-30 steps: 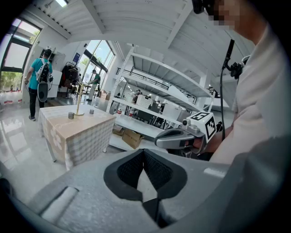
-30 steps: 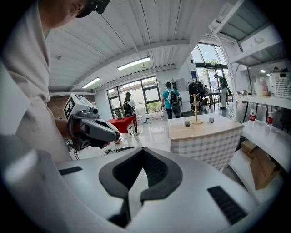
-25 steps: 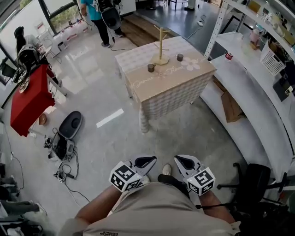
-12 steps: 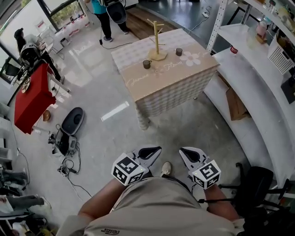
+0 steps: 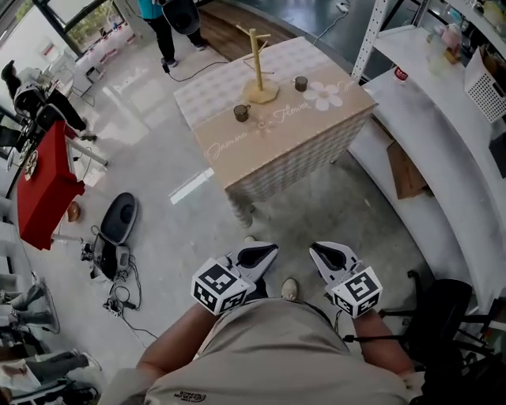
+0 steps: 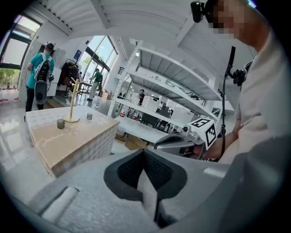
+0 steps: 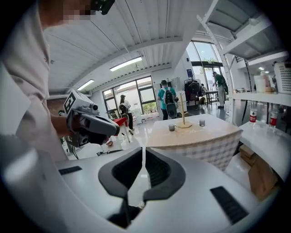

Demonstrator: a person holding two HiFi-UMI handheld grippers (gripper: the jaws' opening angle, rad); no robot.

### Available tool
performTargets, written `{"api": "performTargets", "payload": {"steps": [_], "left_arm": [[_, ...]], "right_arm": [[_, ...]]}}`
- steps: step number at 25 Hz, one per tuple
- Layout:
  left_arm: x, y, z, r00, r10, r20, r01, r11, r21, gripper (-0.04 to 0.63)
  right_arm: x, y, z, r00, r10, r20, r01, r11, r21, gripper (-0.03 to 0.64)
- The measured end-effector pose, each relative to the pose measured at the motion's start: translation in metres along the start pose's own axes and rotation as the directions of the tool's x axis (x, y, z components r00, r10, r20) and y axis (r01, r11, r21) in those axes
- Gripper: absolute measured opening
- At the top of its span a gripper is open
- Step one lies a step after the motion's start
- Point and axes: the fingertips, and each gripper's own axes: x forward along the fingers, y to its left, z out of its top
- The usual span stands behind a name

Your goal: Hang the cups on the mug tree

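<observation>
A wooden mug tree (image 5: 257, 59) stands near the far side of a beige-clothed table (image 5: 316, 126). Two small dark cups sit on the cloth: one (image 5: 241, 113) left of the tree's base, the other (image 5: 300, 83) to its right. Both grippers are held at the person's waist, well short of the table. My left gripper (image 5: 263, 253) and right gripper (image 5: 324, 254) are shut with nothing between the jaws. In the left gripper view the tree (image 6: 72, 102) and cups (image 6: 60, 123) are far off. The right gripper view shows the tree (image 7: 183, 111) and cups (image 7: 171, 128) far ahead too.
A white curved counter and shelving (image 5: 443, 119) run along the right, with a cardboard box (image 5: 399, 170) below. A black chair (image 5: 451, 316) is at the lower right. A red-covered table (image 5: 43, 174), a black floor device (image 5: 118, 217) and cables lie left. A person (image 5: 162, 20) stands beyond the table.
The table with the tree and cups has come closer and shifted slightly left in the head view. Both grippers stay shut at the waist.
</observation>
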Motion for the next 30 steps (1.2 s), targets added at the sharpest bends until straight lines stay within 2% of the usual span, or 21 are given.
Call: {"api": "performTargets", "payload": {"steps": [4,8,13,21,30], "left_arm": [[0.010,0.048,0.029,0.998,-0.059,-0.018,0.059,0.998,0.037,0.009],[0.009,0.096,0.057,0.994,-0.105,-0.039,0.107,0.992,0.069,0.009],[0.007,0.155,0.071,0.987,-0.137,-0.086,0.146,0.984,0.102,0.009],[0.032,0.215,0.105,0.993,-0.101,-0.056,0.104,0.993,0.054,0.009],[0.101,0.261,0.160,0.999,0.001,-0.052,0.001,0.999,0.035,0.009]], "right_arm": [[0.046,-0.017,0.026,1.000,-0.029,-0.006,0.030,0.999,0.025,0.018],[0.095,-0.038,0.067,0.998,-0.068,0.002,0.068,0.998,0.004,0.022],[0.143,-0.070,0.098,0.989,-0.147,0.013,0.147,0.989,0.014,0.055],[0.191,-0.153,0.117,0.984,-0.174,-0.028,0.175,0.984,0.017,0.130],[0.252,-0.290,0.139,0.993,-0.100,-0.062,0.097,0.994,-0.050,0.152]]}}
